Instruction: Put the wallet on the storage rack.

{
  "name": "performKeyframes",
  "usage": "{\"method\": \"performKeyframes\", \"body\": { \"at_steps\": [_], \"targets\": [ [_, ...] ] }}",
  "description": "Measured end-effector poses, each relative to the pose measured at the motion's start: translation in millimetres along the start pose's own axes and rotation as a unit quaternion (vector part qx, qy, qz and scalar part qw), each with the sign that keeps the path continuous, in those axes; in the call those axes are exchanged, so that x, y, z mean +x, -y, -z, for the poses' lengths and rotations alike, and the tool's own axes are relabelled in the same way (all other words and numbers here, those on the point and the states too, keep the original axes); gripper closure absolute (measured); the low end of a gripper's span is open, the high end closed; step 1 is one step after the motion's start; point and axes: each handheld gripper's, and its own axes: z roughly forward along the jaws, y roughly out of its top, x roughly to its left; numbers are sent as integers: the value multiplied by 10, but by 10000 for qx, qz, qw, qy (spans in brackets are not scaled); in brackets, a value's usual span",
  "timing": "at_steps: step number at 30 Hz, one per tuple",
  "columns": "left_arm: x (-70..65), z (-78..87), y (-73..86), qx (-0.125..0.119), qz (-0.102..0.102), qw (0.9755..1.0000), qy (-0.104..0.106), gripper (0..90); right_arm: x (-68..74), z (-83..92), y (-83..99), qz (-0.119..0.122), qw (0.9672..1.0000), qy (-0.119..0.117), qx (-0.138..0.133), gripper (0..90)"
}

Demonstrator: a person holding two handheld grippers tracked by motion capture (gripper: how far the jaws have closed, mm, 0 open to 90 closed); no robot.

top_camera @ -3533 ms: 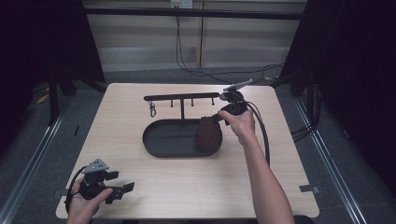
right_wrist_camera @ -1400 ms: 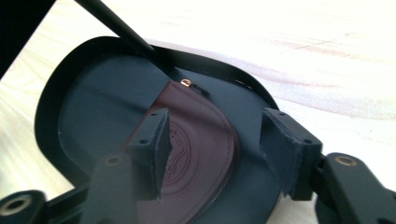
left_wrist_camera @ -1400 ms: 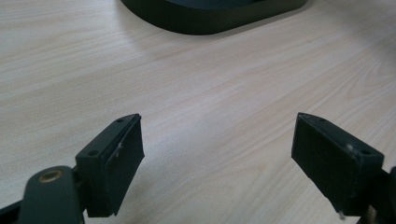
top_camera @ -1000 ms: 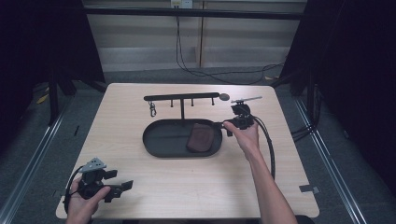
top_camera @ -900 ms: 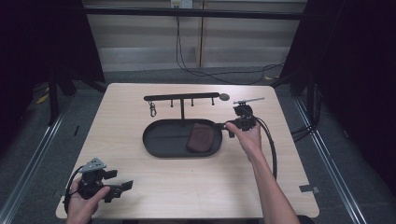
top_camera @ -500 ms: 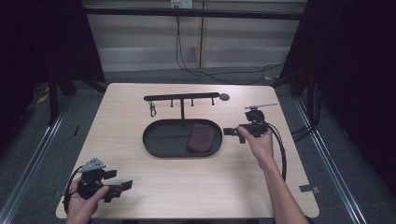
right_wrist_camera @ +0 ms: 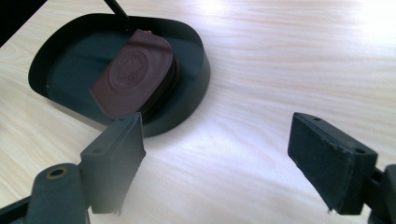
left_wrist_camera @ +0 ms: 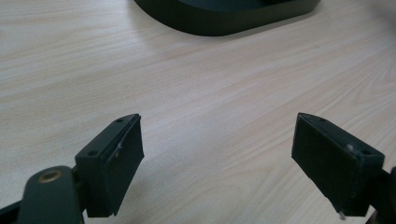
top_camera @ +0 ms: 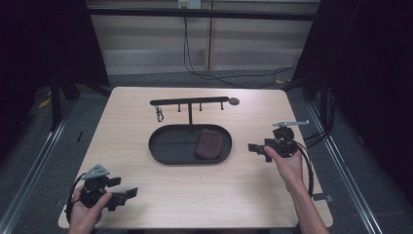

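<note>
Brown leather pouch (top_camera: 209, 143) lies in the black tray (top_camera: 168, 146); your right gripper (top_camera: 253, 146), jaws apart and empty, sits right of that tray.

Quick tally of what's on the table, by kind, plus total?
Black oval tray: 1
Brown leather pouch in the tray: 1
Black hook rack: 1
Metal clip hanging from the rack: 1
Hand-held gripper: 2, left, right
Total: 6
</note>
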Motion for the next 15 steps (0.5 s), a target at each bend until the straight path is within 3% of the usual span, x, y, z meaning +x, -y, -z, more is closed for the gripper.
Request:
{"method": "performKeyframes", "body": {
  "at_steps": [15],
  "targets": [
    [2,-27,7,53,15,10000,-76,172,-26,296,582,-37,9996,185,-195,192]
  ]
}}
